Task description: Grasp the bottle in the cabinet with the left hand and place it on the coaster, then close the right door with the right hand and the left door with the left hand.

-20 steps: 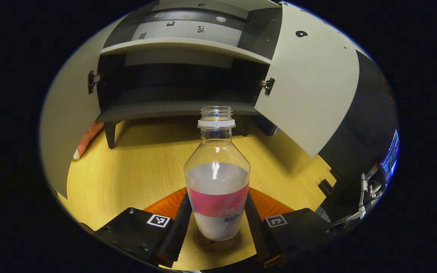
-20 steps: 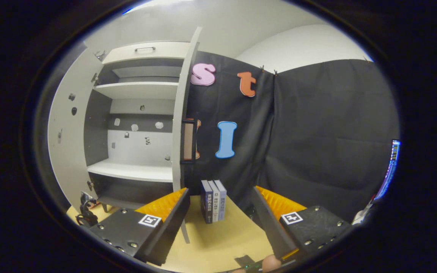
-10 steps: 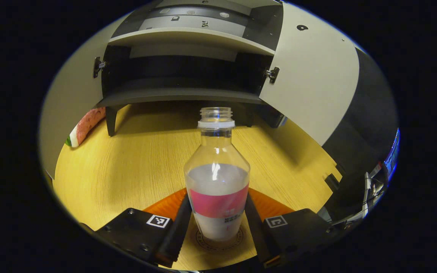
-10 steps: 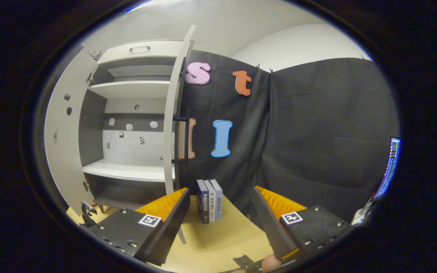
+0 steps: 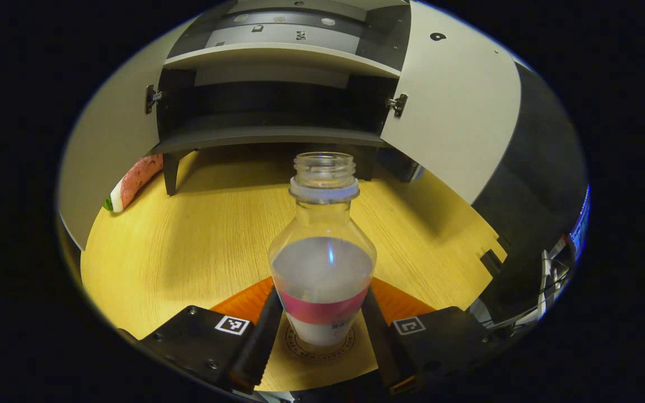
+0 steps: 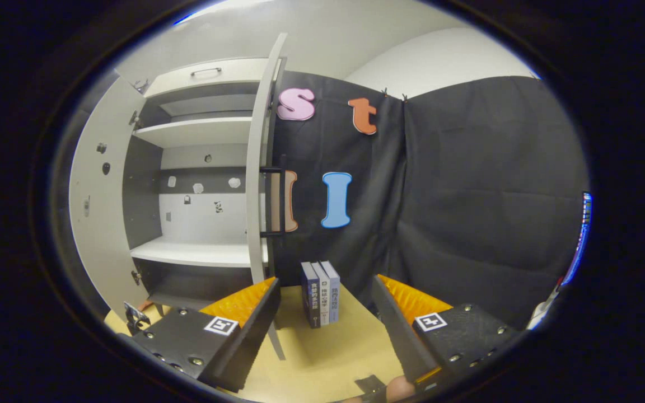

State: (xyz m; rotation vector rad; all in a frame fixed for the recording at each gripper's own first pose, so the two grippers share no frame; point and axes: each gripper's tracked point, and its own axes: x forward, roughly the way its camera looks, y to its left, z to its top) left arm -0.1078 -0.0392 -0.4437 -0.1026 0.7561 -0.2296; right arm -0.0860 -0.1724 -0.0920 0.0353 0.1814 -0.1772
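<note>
The white-and-grey cabinet (image 5: 277, 106) stands at 12 o'clock with both doors open. At 6 o'clock the left gripper (image 5: 319, 330) clenches the clear uncapped plastic bottle with a pink label (image 5: 322, 263), upright on the round printed coaster (image 5: 294, 350). The right gripper (image 6: 325, 327) hangs released, 3 upright books (image 6: 321, 299) at its 12 o'clock.

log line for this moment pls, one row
stage: placing | left gripper: shut on bottle, over coaster | right gripper: open, idle | cabinet doors: both open
</note>
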